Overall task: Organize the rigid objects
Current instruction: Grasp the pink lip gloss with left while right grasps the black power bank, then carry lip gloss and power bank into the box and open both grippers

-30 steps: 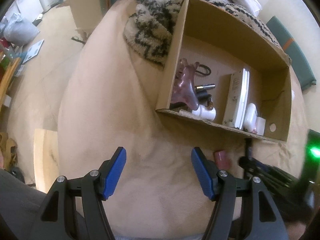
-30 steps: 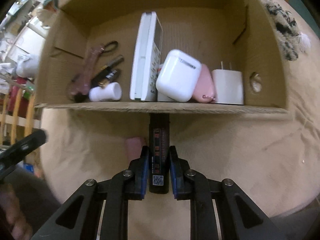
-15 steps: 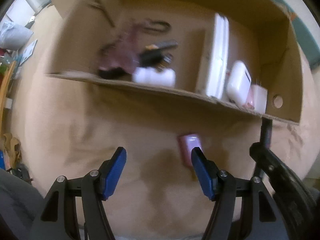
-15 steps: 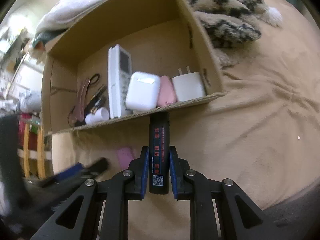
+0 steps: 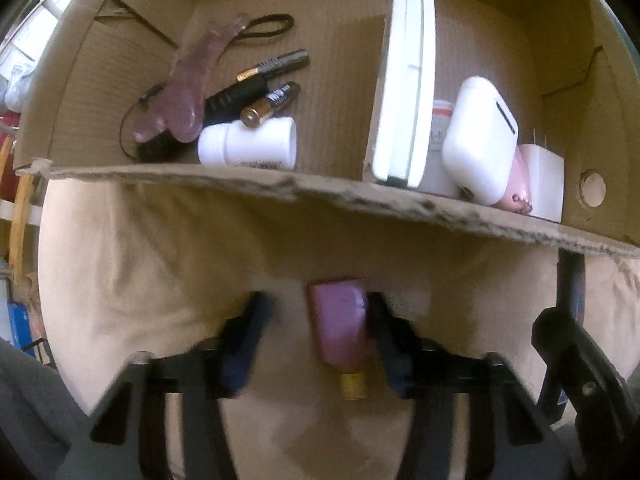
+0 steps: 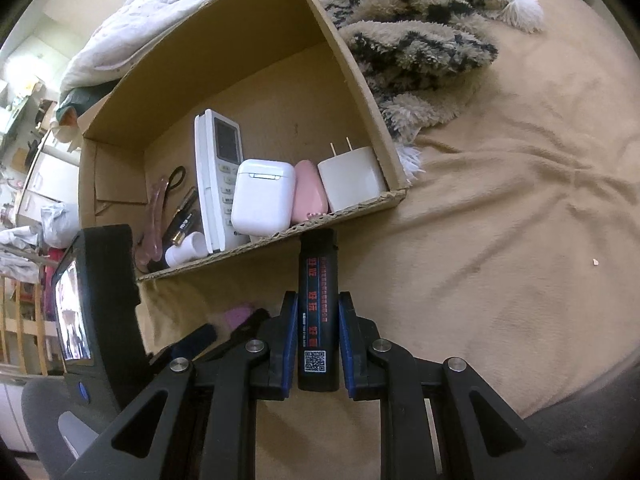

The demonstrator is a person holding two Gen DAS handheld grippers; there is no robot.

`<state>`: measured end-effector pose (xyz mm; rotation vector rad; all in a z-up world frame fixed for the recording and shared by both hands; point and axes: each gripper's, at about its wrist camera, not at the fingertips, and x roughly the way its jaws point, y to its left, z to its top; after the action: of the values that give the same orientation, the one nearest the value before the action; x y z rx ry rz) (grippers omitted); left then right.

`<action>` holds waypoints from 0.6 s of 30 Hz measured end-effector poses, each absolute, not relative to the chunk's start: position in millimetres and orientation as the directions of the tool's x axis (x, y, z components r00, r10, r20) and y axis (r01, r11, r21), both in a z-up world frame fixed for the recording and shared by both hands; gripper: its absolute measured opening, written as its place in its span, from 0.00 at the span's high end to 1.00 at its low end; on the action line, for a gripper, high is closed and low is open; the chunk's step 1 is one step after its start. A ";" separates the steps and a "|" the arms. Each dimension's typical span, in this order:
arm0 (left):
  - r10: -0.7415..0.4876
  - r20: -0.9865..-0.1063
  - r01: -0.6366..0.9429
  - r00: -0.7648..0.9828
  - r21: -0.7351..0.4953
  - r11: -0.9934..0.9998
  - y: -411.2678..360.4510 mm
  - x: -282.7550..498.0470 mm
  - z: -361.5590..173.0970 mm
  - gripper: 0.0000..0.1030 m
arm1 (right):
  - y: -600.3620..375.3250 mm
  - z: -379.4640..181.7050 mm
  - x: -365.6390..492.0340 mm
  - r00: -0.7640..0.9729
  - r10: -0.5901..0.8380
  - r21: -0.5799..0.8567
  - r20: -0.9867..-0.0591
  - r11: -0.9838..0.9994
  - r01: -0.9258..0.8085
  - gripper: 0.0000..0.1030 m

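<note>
While right gripper (image 6: 318, 354) clamps black lighter (image 6: 317, 312), left gripper (image 5: 314, 344) straddles pink bottle (image 5: 340, 326)

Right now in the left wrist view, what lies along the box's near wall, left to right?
Purple clip → white bottle → remote control → earbud case → wall charger.

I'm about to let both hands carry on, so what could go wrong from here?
The left gripper is open around the pink bottle, which sits hard against one finger; closing may push it aside or grip it off-centre.

The right gripper holds the black lighter with its tip close to the cardboard box front wall; moving forward could catch that edge.

Both grippers work close together and might collide.
</note>
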<state>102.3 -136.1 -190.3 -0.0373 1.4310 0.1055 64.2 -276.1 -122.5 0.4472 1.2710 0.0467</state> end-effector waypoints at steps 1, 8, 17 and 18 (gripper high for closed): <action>0.047 -0.990 -0.091 0.136 0.034 0.995 -134.6 102.4 -188.8 0.78 | -277.0 -122.1 64.3 0.309 0.283 0.356 -0.908 0.911 0.210 0.80; 0.015 -0.991 -0.057 0.134 0.008 0.998 -114.9 105.4 -180.7 0.78 | -279.8 -119.3 62.0 0.315 0.291 0.362 -0.903 0.912 0.196 0.80; 0.042 -0.978 -0.063 0.203 0.029 0.998 -65.7 95.9 -151.1 0.78 | -266.2 -109.6 56.4 0.318 0.313 0.365 -0.895 0.923 0.118 0.83; 0.039 -0.976 -0.058 0.215 0.027 0.998 -60.2 94.0 -145.4 0.78 | -262.6 -106.2 54.8 0.328 0.313 0.361 -0.891 0.928 0.097 0.83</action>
<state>94.0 -60.2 -145.4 -0.0166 1.3524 0.0670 54.8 -262.6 -106.2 0.3819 1.2365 0.1458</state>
